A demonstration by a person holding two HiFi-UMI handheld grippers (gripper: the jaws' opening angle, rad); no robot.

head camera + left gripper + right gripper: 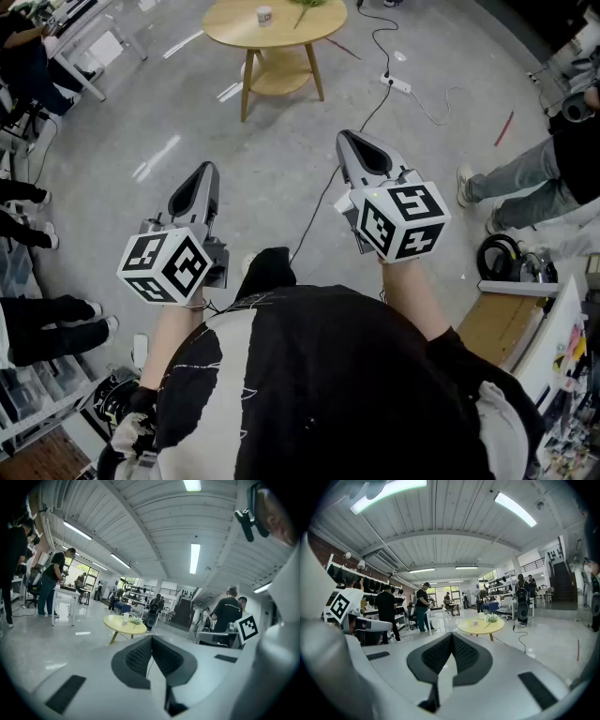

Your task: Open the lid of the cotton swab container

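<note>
The person is holding the left gripper [206, 174] and right gripper [350, 141] out level, jaws pressing together on nothing (both empty). The cotton swab container [263, 14] is sitting on the round table [225, 30], well apart from both.
</note>
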